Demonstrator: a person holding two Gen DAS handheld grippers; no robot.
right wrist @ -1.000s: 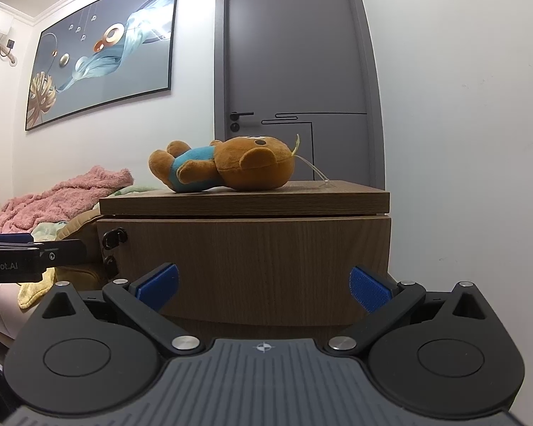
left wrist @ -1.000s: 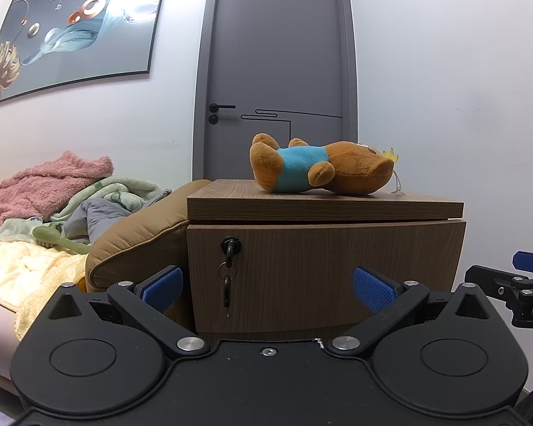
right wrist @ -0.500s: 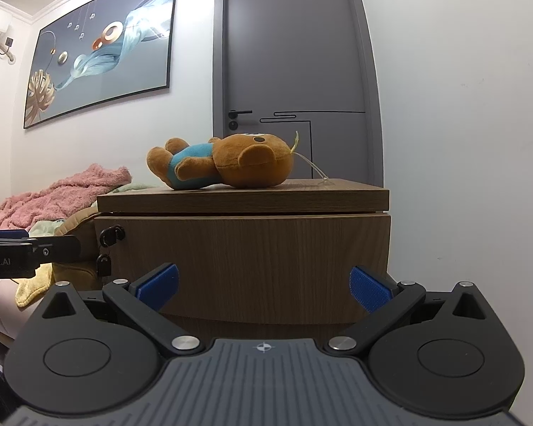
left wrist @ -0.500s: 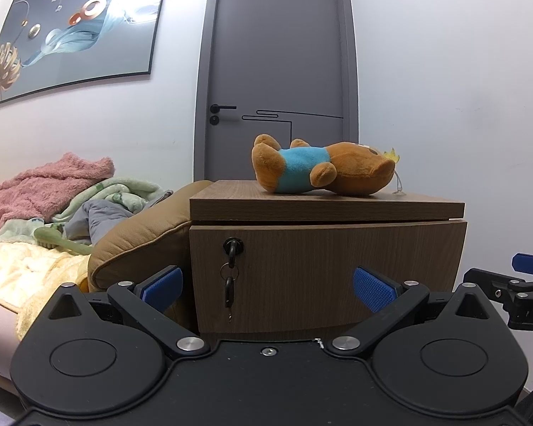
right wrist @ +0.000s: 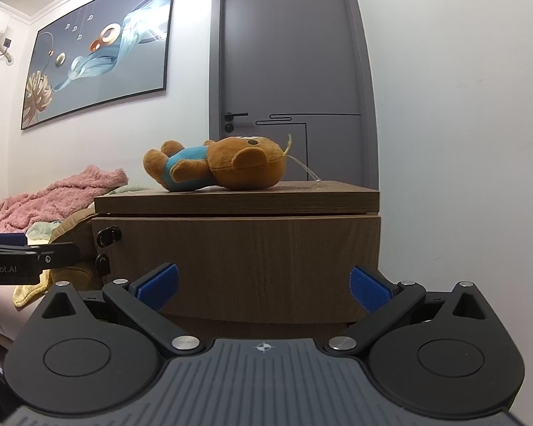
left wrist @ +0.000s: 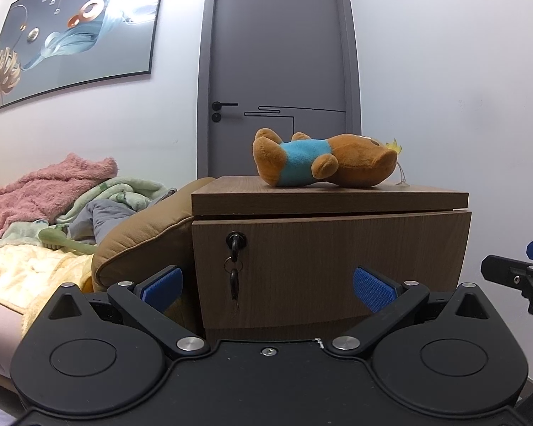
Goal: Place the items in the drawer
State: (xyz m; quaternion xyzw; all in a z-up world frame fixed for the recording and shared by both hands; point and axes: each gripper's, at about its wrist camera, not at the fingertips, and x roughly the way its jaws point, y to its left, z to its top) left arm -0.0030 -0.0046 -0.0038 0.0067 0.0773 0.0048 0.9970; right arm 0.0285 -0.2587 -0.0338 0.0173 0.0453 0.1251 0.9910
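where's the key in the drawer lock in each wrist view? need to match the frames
Left wrist: key sits in the lock at the upper left of the drawer front, a second key hanging below it, just right of the left claw's left pad.
Right wrist: key at the far left edge of the drawer front, seen side-on.
Shared landmark: the plush bear lying on the cabinet top.

Only legible text: partial "nRobot.AI", white on left gripper (right wrist: pixel 32 254) body, right-wrist view.
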